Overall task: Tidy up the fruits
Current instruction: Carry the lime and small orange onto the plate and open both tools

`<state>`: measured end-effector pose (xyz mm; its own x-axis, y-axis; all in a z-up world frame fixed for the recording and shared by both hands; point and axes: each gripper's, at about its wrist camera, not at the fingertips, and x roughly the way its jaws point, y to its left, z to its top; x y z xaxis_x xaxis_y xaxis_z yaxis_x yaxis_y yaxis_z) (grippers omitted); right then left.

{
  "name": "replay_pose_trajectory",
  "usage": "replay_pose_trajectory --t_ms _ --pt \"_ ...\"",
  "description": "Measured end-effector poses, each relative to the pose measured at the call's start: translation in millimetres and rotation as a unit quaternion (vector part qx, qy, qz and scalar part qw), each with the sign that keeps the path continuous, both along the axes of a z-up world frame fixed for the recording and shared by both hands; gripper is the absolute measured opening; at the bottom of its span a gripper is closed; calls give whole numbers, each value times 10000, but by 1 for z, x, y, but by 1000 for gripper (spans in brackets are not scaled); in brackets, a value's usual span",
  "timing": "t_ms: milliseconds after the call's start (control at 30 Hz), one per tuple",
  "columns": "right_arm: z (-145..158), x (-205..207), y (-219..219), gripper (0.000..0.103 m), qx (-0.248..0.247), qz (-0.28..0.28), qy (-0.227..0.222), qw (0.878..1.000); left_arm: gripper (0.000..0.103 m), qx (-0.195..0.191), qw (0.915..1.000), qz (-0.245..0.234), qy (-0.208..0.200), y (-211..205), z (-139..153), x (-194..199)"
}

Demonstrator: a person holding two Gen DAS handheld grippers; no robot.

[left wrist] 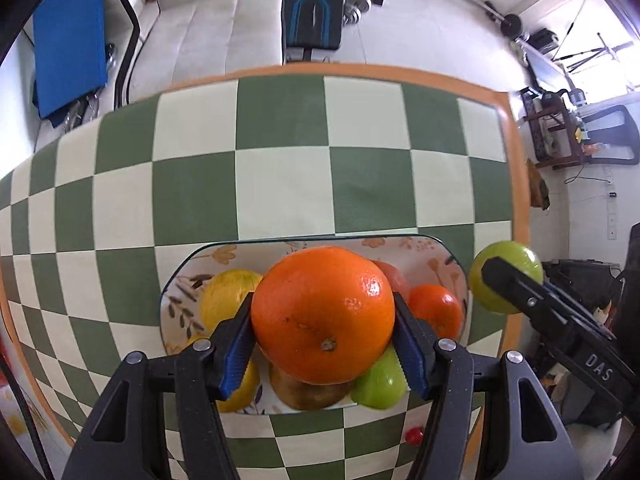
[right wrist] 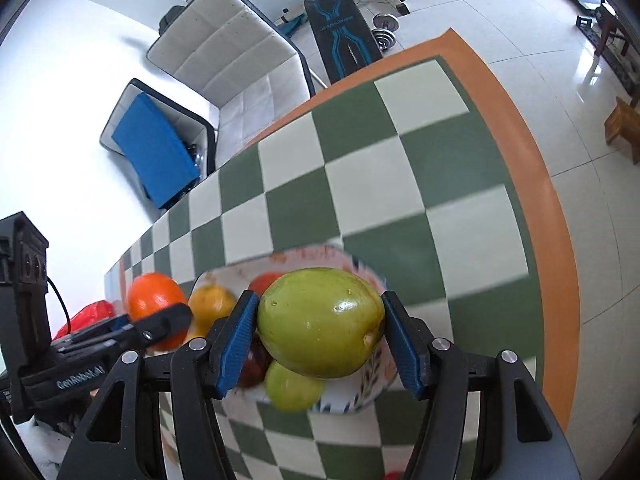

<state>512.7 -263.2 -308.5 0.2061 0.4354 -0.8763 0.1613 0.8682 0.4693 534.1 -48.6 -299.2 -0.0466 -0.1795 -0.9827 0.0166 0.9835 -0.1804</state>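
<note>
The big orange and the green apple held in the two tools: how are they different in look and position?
The big orange is bright orange with pitted skin; the green apple is yellow-green and smooth. The orange sits in the left tool above the middle of the plate; the apple is in the right tool, nearer the plate's right edge. Both are clamped between blue pads, off the plate.

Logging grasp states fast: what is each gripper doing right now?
Left gripper: closed on the orange, above the plate.
Right gripper: closed on the green fruit.

Checkered tablecloth (left wrist: 280, 184) — perhaps vinyl.
</note>
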Motion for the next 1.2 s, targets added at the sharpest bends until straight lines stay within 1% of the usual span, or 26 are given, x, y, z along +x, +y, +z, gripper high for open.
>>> replay_pose_trajectory --t_ms 133,267,333,400,500,533,567,600,800,967,1067,1133,1200 --pt "-11 28 7 65 -179 181 54 9997 60 43 9997 -22 246 0 -17 6" --pt "-28 44 17 65 -236 367 174 9989 61 101 9996 -146 229 -5 -18 4" --pt "-33 47 22 65 -218 462 228 9984 60 183 9994 -201 209 -6 -18 3" --pt "-38 47 27 65 -251 580 274 9976 60 176 9993 -235 230 -6 -20 2" --pt "-49 48 29 65 -259 574 421 9971 61 146 9992 -214 301 -5 -21 2" --pt "-50 46 29 65 -219 545 409 9974 61 134 9992 -194 326 -5 -22 2" --pt "-52 47 28 65 -176 523 430 9975 64 127 9991 -194 356 -5 -22 2" --pt "-53 47 28 65 -143 499 466 9976 64 106 9990 -205 389 -5 -22 2" --pt "-55 44 27 66 -80 502 628 9967 64 15 9989 -152 439 -3 -21 1" --pt "-54 43 30 68 -144 604 717 9955 64 -37 9987 -121 492 0 -16 -5" --pt "-53 41 30 72 -172 655 812 9944 64 -36 9991 -43 417 6 -10 -11" --pt "-51 39 28 82 -117 654 821 9944 64 -32 9995 37 305 11 -2 -17" --pt "-47 37 25 88 -127 601 832 9946 64 28 9998 139 157 18 6 -24"
